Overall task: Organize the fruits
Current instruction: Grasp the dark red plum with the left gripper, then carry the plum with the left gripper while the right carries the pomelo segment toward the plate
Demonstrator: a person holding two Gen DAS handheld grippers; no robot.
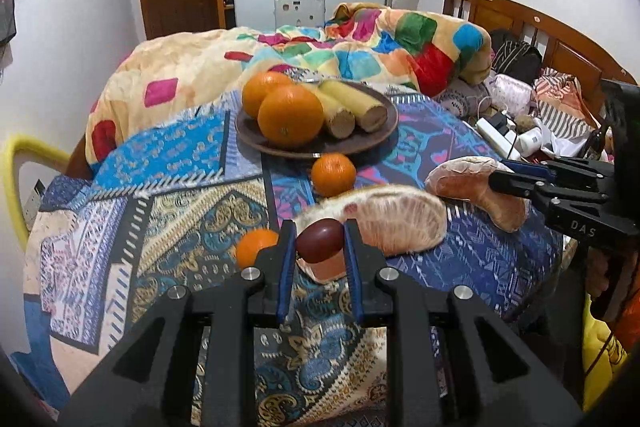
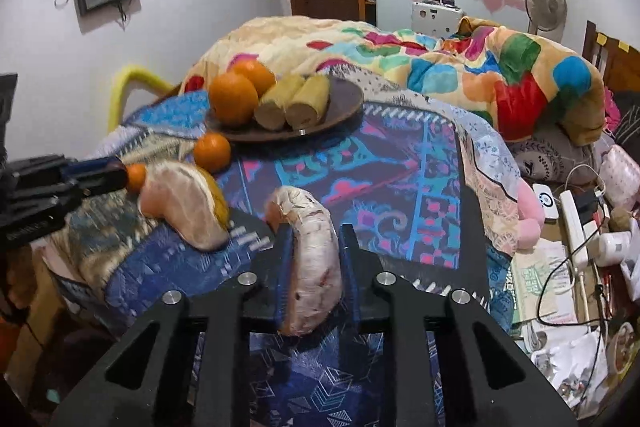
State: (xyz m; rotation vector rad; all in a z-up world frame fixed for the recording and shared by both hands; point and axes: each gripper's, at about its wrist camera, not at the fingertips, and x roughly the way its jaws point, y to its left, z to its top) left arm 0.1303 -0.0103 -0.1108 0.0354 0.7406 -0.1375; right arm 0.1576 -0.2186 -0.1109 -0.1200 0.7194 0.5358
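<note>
My left gripper (image 1: 320, 243) is shut on a small dark red fruit (image 1: 320, 239) above the patterned bedcover. My right gripper (image 2: 314, 267) is shut on a peeled pomelo segment (image 2: 316, 259); it shows in the left wrist view (image 1: 472, 187) at the right. A second pomelo segment (image 1: 396, 223) lies on the cover just beyond the red fruit, also in the right wrist view (image 2: 188, 207). A brown plate (image 1: 384, 135) holds two oranges (image 1: 290, 115) and two pale sugarcane pieces (image 1: 360, 105). Two small tangerines (image 1: 333, 174) (image 1: 254, 245) lie on the cover.
A rumpled colourful blanket (image 1: 360, 47) lies behind the plate. Clutter with a power strip (image 2: 576, 227), cables and papers fills the right side. A yellow chair frame (image 1: 16, 163) stands at the left bed edge. A wooden headboard (image 1: 540, 31) is far right.
</note>
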